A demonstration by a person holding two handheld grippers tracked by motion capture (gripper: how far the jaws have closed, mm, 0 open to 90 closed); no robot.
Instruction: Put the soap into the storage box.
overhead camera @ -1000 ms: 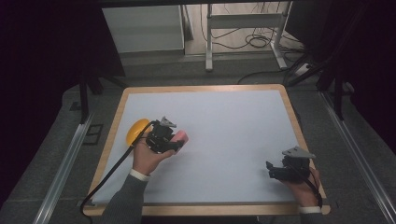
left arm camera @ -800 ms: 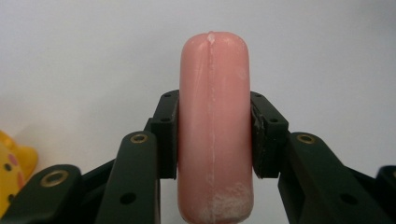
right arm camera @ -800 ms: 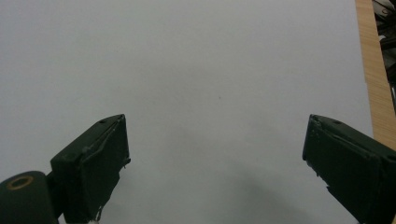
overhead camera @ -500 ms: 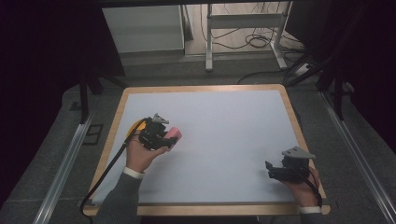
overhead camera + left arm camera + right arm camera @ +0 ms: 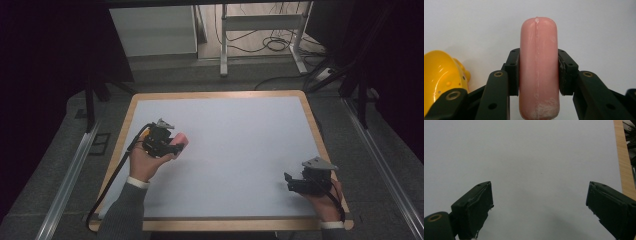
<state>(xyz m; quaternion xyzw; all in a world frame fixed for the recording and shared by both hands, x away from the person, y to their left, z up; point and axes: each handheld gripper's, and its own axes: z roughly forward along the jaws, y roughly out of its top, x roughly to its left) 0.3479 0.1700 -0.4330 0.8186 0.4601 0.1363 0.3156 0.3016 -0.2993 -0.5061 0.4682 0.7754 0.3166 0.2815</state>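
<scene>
Left gripper [image 5: 538, 72] clamping pink sausage [image 5: 539, 67] (yellow toy [image 5: 441, 75] beside); right gripper [image 5: 539, 212] idling w/ jaws apart over tabletop [image 5: 240, 145]; pickup prob. done, placing left.

High view looked down on white wood-rimmed table [image 5: 225, 150]. Left gripper view sat close above it; right gripper view faced its wooden edge. All shared table surface.

Grey floor [image 5: 60, 150], white cabinet [image 5: 152, 30], dark surroundings.
</scene>
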